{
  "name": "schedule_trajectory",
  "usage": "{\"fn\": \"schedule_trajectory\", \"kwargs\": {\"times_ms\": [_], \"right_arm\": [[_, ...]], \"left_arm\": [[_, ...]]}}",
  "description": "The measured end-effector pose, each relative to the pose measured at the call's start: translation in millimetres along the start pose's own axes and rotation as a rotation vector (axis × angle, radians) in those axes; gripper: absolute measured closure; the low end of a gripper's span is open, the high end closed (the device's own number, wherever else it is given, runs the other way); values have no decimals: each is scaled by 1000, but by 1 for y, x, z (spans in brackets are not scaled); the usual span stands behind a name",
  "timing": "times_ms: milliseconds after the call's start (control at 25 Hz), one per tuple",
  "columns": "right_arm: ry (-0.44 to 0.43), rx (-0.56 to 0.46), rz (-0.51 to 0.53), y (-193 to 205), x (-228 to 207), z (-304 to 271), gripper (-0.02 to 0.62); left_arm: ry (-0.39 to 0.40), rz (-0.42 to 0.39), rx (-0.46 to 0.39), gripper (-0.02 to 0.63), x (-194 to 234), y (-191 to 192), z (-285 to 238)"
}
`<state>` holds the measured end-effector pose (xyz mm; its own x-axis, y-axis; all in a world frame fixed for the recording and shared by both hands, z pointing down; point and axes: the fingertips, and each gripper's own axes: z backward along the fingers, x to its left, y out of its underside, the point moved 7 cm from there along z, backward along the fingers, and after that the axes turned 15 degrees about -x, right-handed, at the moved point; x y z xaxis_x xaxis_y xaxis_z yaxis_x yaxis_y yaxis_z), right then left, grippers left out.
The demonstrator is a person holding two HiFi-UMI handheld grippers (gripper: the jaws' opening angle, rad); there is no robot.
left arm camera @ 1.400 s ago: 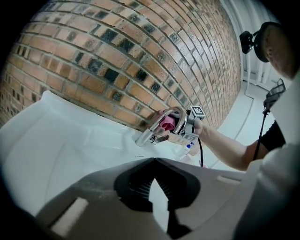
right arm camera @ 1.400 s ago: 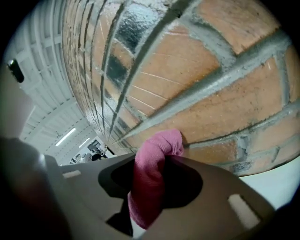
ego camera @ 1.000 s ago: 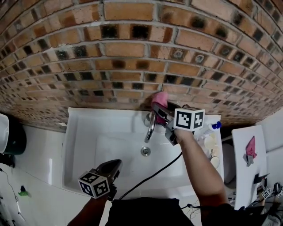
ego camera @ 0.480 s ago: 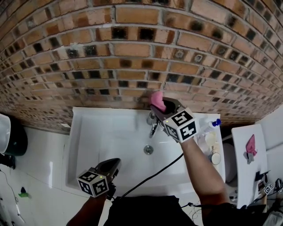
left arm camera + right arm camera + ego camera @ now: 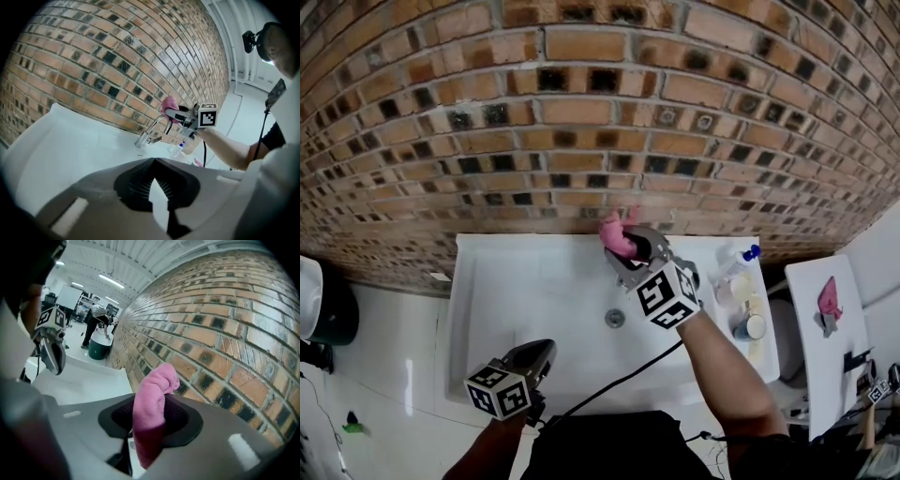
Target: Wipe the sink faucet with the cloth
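Brick wall point(image 5: 581, 112), cloth point(image 5: 616, 234) close, R tool point(image 5: 625, 251)

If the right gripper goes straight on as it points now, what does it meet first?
Probably the red-brown brick wall, just beyond the pink cloth the right gripper holds; depth is unclear.

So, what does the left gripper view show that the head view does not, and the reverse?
Only the left gripper view: the faucet in side profile, its curved spout clear to see. Only the head view: the drain in the sink, seen from above. Both: the right gripper shut on the pink cloth by the top of the faucet, near the brick wall.
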<state>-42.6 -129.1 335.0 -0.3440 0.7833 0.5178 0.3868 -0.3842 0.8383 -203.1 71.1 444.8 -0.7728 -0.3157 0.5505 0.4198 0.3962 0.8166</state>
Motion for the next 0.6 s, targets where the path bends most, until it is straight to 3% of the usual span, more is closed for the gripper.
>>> {"fn": "schedule_trajectory", "kwargs": {"times_ms": [240, 600], "right_arm": [[59, 25, 69, -3, 30, 9, 460], [128, 57, 17, 2, 70, 21, 460]], "left_arm": [[29, -12, 17, 600, 1, -1, 18], [101, -44, 63, 600, 13, -4, 41]]}}
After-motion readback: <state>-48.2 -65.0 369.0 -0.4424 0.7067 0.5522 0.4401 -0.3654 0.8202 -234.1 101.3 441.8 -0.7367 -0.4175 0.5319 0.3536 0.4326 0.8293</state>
